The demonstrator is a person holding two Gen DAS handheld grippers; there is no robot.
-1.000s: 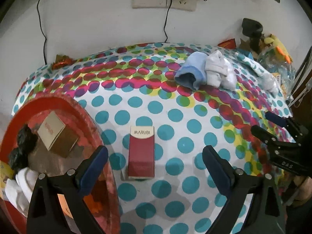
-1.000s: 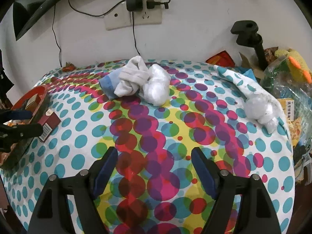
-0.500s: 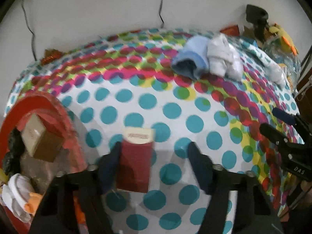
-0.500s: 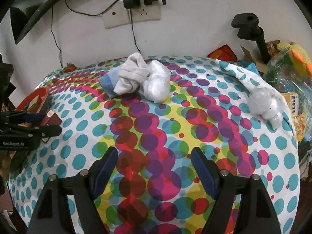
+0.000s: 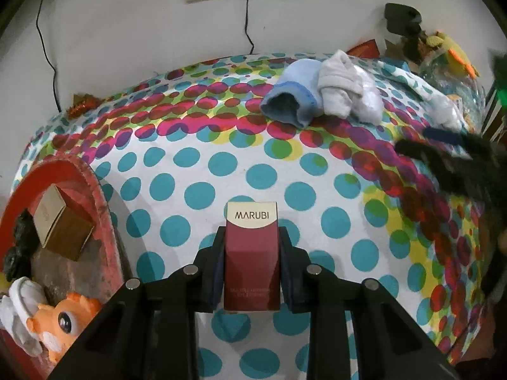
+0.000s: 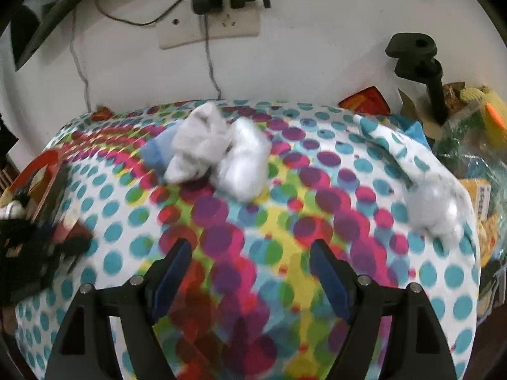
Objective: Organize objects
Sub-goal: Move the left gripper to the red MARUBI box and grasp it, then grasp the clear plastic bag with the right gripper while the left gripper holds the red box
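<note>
My left gripper (image 5: 252, 240) is shut on a dark red MARUBI box (image 5: 252, 253) that lies on the dotted tablecloth, its cream top end pointing away. A red tray (image 5: 95, 196) sits just left of it, holding a tan box (image 5: 60, 224), a dark object, a white item and an orange toy (image 5: 63, 319). My right gripper (image 6: 250, 256) is open and empty above the cloth; it shows blurred at the right in the left wrist view (image 5: 443, 158). A bundle of blue, grey and white socks (image 6: 209, 155) lies at the back of the table.
A white wrapped bundle (image 6: 434, 209) lies at the table's right edge. A black clamp stand (image 6: 421, 66), a yellow plush toy (image 6: 484, 107) and bags crowd the far right. A wall with sockets and cables (image 6: 209, 22) stands behind. The tablecloth (image 6: 317, 190) drops off in front.
My left gripper moved forward around the MARUBI box and shut on it. My right gripper moved forward toward the socks, its view now blurred.
</note>
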